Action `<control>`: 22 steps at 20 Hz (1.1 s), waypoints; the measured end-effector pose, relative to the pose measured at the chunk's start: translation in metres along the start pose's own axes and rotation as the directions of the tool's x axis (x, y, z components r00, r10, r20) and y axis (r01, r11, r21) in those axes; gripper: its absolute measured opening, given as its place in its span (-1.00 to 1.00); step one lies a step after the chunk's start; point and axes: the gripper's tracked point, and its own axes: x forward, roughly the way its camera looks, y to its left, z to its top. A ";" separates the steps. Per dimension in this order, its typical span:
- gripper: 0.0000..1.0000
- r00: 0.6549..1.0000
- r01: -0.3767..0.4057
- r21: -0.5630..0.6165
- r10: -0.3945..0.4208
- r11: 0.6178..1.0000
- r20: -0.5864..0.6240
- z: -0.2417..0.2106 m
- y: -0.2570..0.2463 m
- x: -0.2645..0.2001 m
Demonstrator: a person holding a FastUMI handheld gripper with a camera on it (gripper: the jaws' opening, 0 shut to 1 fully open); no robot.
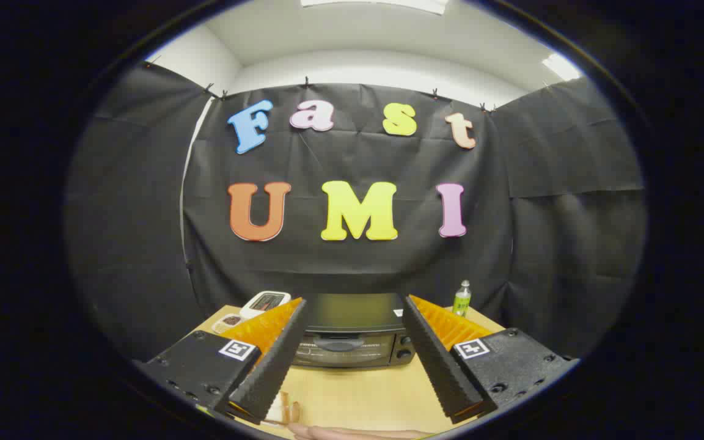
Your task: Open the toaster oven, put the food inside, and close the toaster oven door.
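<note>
While the gripper hung with fingers spread wide and empty, a scale sat left on the table; between the fingers stood the shut toaster oven, likely stiff and heavy, best hooked at its door handle; a bottle stood right.

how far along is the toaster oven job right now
Nothing looks done yet: the black toaster oven on the light wooden table has its door shut. The gripper is open, holding nothing, with the oven beyond its fingers. Opening the door, loading the food and closing the door all remain.
</note>
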 end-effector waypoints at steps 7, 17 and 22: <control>1.00 1.000 0.007 -0.003 -0.007 1.000 -0.006 -0.006 -0.002 0.010; 1.00 1.000 -0.009 -0.018 0.009 1.000 0.021 -0.018 0.007 0.058; 1.00 0.998 -0.030 0.006 0.030 1.000 -0.058 -0.057 0.021 0.129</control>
